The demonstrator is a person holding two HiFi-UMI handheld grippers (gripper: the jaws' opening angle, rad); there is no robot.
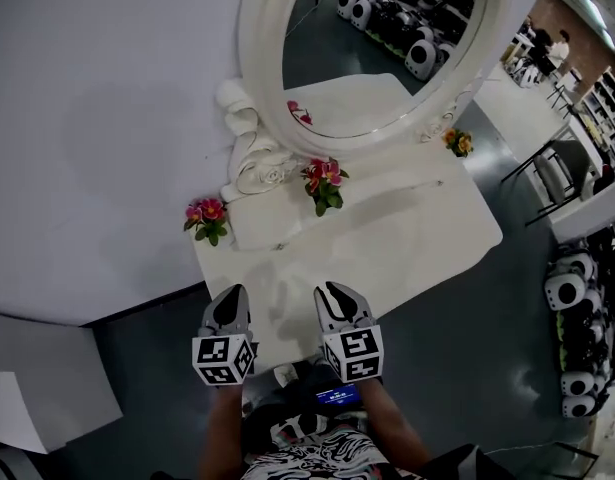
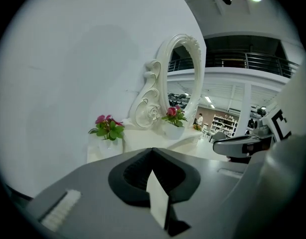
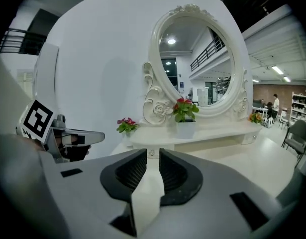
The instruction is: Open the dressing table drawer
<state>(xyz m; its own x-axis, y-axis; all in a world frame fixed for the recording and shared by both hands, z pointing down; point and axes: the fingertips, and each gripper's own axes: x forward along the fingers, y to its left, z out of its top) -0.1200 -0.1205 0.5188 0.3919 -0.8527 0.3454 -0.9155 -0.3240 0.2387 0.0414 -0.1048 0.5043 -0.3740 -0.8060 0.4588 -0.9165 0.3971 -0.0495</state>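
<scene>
Facing the white dressing table, the person holds both tools just short of its near edge, and nothing of the task looks done yet. The drawer (image 3: 201, 143) sits shut under the tabletop (image 1: 407, 228), with no gap that I can see. It looks wide and shallow, its long axis running along the table's front edge. Its face and small knob (image 3: 152, 154) are turned toward the person, so it should pull straight out that way. The right hand-held gripper (image 3: 150, 153) is parted a little and holds nothing; the knob shows beyond, through the gap. The left hand-held gripper (image 2: 152, 151) is clenched on nothing. Reaching the knob, gripping it and pulling all remain.
</scene>
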